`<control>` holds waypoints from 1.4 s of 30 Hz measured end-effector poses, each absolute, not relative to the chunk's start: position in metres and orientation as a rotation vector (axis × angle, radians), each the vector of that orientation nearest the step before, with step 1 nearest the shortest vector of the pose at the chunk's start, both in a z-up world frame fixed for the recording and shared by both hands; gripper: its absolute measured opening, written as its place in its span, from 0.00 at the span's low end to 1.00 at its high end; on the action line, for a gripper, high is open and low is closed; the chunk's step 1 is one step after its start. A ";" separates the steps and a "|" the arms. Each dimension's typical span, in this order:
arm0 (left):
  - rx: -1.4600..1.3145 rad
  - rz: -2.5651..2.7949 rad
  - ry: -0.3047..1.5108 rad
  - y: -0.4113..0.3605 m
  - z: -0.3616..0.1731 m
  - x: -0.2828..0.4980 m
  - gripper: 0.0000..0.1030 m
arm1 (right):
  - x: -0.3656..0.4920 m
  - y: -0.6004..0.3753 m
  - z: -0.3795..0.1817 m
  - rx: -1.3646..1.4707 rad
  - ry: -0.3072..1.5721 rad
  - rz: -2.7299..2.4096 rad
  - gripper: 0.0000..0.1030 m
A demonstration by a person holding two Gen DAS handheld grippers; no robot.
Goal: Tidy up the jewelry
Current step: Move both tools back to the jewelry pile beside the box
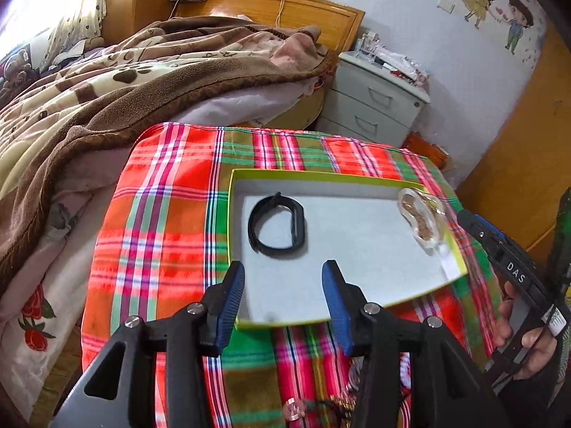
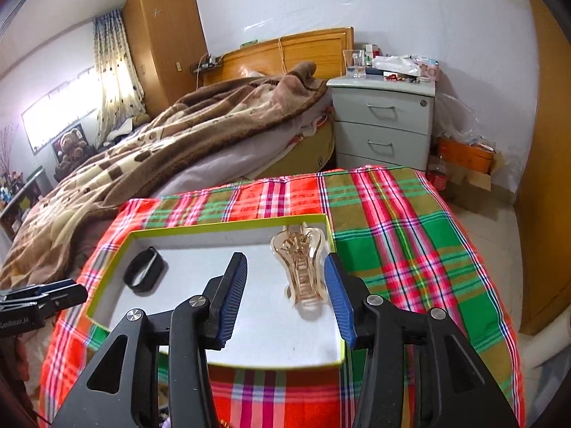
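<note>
From the left wrist view, the left gripper (image 1: pixel 283 285) hangs over the near edge of a shallow white cardboard box with a lime-green rim (image 1: pixel 232 214), its blue ribbed jaws spread apart and holding nothing. Inside the box, a matte black rubbery wristband (image 1: pixel 276 225) lies flat toward the left end, while a clear amber plastic claw hair clip (image 1: pixel 421 223) sits against the right wall. The box rests on a red, green and orange plaid cloth (image 1: pixel 160 221) that drapes over the table. At the lower edge of this view, loose trinkets (image 1: pixel 314 410) lie on the cloth, too blurred to identify; they are probably what is left to sort. The other tool shows at the right edge.

From the right wrist view, the right gripper (image 2: pixel 285 285) also stands with its jaws wide apart, empty, the glossy hair clip (image 2: pixel 303 267) just ahead between them and seemingly resting on the box floor (image 2: pixel 278 335). The wristband (image 2: pixel 144 274) is well apart on the left.

The clip looks hard, slick and curved, so any regrasp should close across its ribbed spine rather than its flared teeth. The remaining pieces appear small; a slow, low approach would suit them, keeping clear of the thin box rim.
</note>
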State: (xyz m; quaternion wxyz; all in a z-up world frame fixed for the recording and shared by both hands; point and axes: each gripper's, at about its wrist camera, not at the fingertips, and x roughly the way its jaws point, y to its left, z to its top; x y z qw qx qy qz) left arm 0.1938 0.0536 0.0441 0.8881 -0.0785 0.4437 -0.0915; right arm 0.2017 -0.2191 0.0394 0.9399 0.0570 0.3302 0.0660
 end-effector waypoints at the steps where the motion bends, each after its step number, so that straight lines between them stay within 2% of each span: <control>1: -0.161 -0.188 0.916 0.054 0.045 0.189 0.46 | 0.198 -0.220 0.040 0.116 0.671 0.134 0.45; 13: -0.236 -0.191 0.900 0.074 0.039 0.135 0.46 | 0.140 -0.231 0.032 0.086 0.699 0.123 0.45; 16: -0.266 -0.215 0.911 0.082 0.033 0.124 0.50 | 0.129 -0.233 0.022 0.058 0.737 0.116 0.45; 25: -0.246 -0.203 0.975 0.088 0.017 0.097 0.53 | 0.114 -0.227 -0.012 0.023 0.885 0.143 0.45; 40: -0.314 -0.259 1.032 0.089 -0.002 0.077 0.53 | 0.107 -0.213 -0.025 -0.049 0.925 0.154 0.45; 42: -0.328 -0.271 1.039 0.088 -0.003 0.077 0.53 | 0.104 -0.209 -0.025 -0.080 0.917 0.143 0.35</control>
